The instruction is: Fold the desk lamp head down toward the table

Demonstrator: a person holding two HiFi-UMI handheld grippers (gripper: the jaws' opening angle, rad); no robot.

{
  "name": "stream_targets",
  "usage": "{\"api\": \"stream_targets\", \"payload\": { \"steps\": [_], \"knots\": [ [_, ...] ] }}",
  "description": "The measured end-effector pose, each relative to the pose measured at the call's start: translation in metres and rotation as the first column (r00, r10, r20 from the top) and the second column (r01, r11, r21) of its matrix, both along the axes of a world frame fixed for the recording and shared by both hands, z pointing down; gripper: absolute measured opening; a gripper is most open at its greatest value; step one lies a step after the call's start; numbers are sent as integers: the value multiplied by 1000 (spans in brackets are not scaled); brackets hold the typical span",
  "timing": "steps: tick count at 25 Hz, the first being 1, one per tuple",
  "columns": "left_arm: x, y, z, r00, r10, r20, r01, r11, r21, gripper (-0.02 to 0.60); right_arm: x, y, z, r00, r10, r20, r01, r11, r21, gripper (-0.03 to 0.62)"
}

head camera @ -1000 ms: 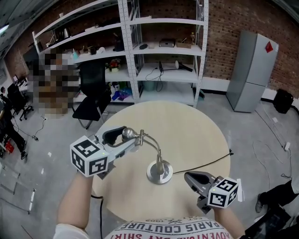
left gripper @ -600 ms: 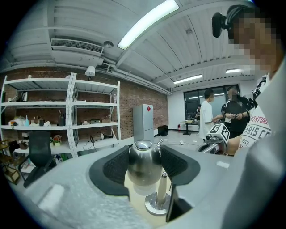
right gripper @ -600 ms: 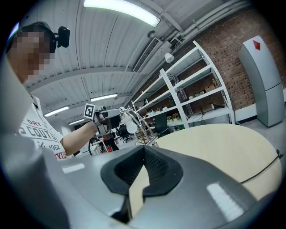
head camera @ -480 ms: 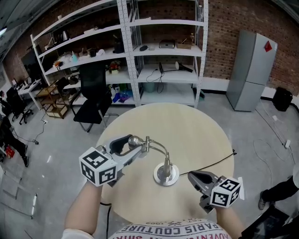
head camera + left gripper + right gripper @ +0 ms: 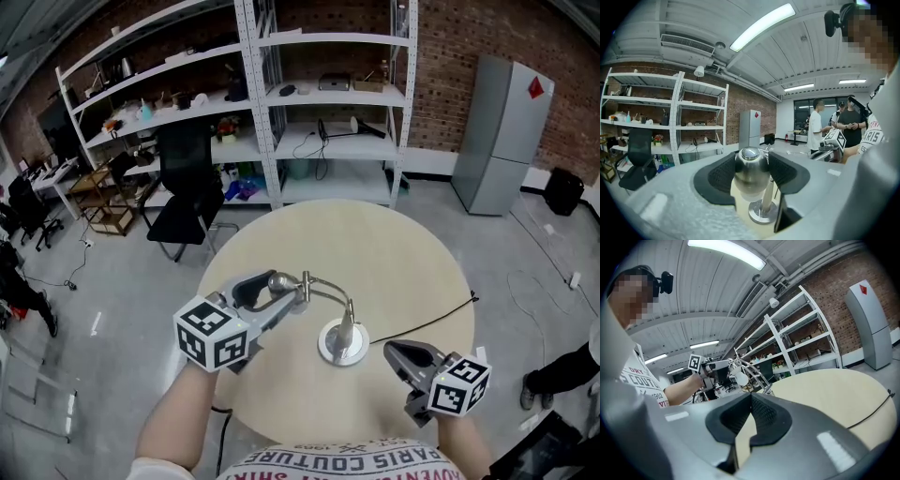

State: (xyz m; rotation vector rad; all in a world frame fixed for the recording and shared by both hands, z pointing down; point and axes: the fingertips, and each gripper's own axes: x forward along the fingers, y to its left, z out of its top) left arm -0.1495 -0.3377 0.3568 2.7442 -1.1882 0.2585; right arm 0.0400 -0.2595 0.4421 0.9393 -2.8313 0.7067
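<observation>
Brick-walled workshop: white shelving [image 5: 328, 94] at the back, a black chair [image 5: 187, 197] in front of it, a tall grey cabinet [image 5: 502, 136] off to the right. A round pale surface [image 5: 394, 244] sits in the middle.

Left gripper [image 5: 284, 292]: jaws clamped on the lamp head [image 5: 751, 171]. Both black pads press the sides of the chrome bulb-shaped head, gripper roughly level. The head is up off the surface, not touching it.

The gooseneck [image 5: 328, 286] leaves the head past the left gripper's tips, arches over and drops into the round metal base [image 5: 343, 343]. The base stands flat on the surface, below and ahead of the left gripper and between the two grippers.

Right gripper [image 5: 394, 352]: jaw tips pressed together, nothing between them. It's low, just beside the base on the far side from the left gripper, not touching the lamp. From its own view, the lamp and the left gripper are ahead and up-left of its jaws.

A black cable [image 5: 422, 321] runs from the base, past the right gripper's tips, to the surface's far right edge.
</observation>
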Motion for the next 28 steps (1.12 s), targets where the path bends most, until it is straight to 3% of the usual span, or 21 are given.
{"api": "stream_targets", "payload": {
  "steps": [28],
  "knots": [
    [-33,-1,38,987,20,-162,-33,996,-83,223,-12,32,21,997,70,-35,-72,997,-42,3]
  ]
}}
